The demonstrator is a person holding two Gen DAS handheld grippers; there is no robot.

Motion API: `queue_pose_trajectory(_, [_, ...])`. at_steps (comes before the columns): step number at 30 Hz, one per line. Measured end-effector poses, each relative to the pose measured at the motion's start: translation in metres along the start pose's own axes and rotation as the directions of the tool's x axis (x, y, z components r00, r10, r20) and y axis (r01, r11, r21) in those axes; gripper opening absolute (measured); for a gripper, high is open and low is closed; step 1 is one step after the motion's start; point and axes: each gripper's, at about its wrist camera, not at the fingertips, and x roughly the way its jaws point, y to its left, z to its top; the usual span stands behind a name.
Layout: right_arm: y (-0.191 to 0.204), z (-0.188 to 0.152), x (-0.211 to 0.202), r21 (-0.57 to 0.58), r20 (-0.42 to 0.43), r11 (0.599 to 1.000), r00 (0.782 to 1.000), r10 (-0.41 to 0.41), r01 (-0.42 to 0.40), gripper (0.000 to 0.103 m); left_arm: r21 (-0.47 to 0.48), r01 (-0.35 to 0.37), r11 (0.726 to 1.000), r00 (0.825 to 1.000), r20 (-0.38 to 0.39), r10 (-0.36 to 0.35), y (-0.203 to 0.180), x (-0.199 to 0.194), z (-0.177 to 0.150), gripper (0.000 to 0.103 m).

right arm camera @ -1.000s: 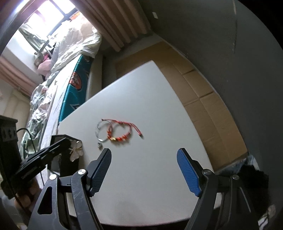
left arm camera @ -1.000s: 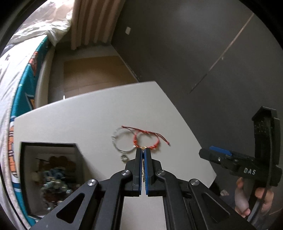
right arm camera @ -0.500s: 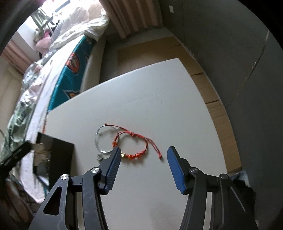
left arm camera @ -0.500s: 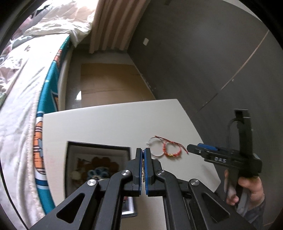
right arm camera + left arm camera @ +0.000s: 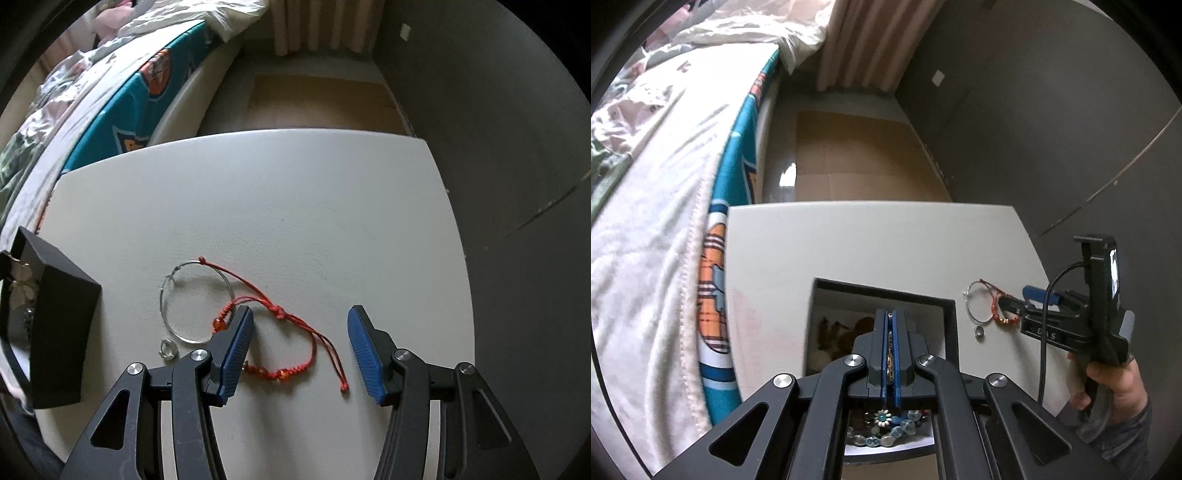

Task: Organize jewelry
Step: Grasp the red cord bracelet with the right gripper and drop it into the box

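My left gripper [image 5: 890, 314] is shut on a thin gold piece of jewelry and hangs over the open black box [image 5: 951, 306], which holds beaded pieces [image 5: 886, 421]. Right of the box on the white table lie a red cord bracelet [image 5: 279, 312], a silver wire bangle [image 5: 164, 295] and a small silver ring [image 5: 168, 349]. My right gripper [image 5: 300, 312] points down over the red bracelet, its jaws apart on either side of the loop and its pads clear of the cord. The left wrist view also shows the right gripper [image 5: 1019, 298] over the bracelet [image 5: 995, 312].
The white table [image 5: 295, 203] stands against a bed [image 5: 665, 221] with a teal-edged cover on the left. A dark wall [image 5: 498, 147] runs along the right. Cardboard sheets [image 5: 317, 99] cover the floor beyond the table. A hand [image 5: 1115, 384] holds the right gripper's handle.
My left gripper has moved left from the bracelets to above the box, still shut. My right gripper has come down over the red bracelet and its jaws have narrowed.
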Motion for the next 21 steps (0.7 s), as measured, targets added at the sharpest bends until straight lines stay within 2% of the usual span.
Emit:
queue_pose_trajectory(1, [0.001, 0.000, -0.001, -0.004, 0.005, 1.000, 1.000, 0.004, -0.004, 0.049, 0.001, 0.011, 1.000, 1.000, -0.007, -0.011, -0.002, 0.003, 0.000, 0.002])
queue_pose_trajectory(4, [0.004, 0.001, -0.004, -0.029, 0.020, 0.999, 0.999, 0.025, -0.025, 0.007, 0.011, 0.043, 0.999, 0.999, -0.028, -0.043, -0.011, 0.011, 0.001, 0.002])
queue_pose_trajectory(9, [-0.001, -0.002, -0.009, -0.006, 0.021, 0.997, 0.997, 0.075, -0.075, 0.007, 0.012, 0.071, 0.997, 0.995, -0.065, -0.070, -0.017, 0.019, 0.002, 0.002])
queue_pose_trajectory(15, [-0.012, -0.005, -0.041, 0.055, 0.086, 0.982, 0.981, 0.173, -0.178, 0.007, -0.025, 0.079, 0.997, 0.995, -0.062, -0.081, -0.009, 0.007, 0.002, 0.004])
queue_pose_trajectory(16, [-0.011, -0.005, -0.046, 0.059, 0.097, 0.979, 0.977, 0.190, -0.196, 0.007, -0.028, 0.078, 0.997, 0.995, -0.059, -0.079, -0.008, 0.005, 0.002, 0.007])
queue_pose_trajectory(18, [-0.007, -0.005, -0.056, 0.060, 0.118, 0.972, 0.968, 0.220, -0.228, 0.007, -0.033, 0.072, 0.997, 0.996, -0.046, -0.073, -0.008, 0.000, 0.001, 0.026])
queue_pose_trajectory(19, [-0.004, -0.004, -0.059, 0.057, 0.125, 0.969, 0.965, 0.231, -0.239, 0.007, -0.033, 0.066, 0.997, 0.997, -0.035, -0.068, -0.007, -0.004, 0.000, 0.048])
queue_pose_trajectory(20, [0.000, -0.004, -0.064, 0.054, 0.138, 0.964, 0.958, 0.251, -0.260, 0.007, -0.032, 0.060, 0.998, 0.998, -0.017, -0.060, -0.007, -0.009, 0.000, 0.064])
queue_pose_trajectory(21, [0.004, -0.003, -0.068, 0.050, 0.147, 0.960, 0.953, 0.266, -0.276, 0.007, -0.029, 0.050, 0.998, 0.999, 0.008, -0.050, -0.007, -0.015, -0.001, 0.068])
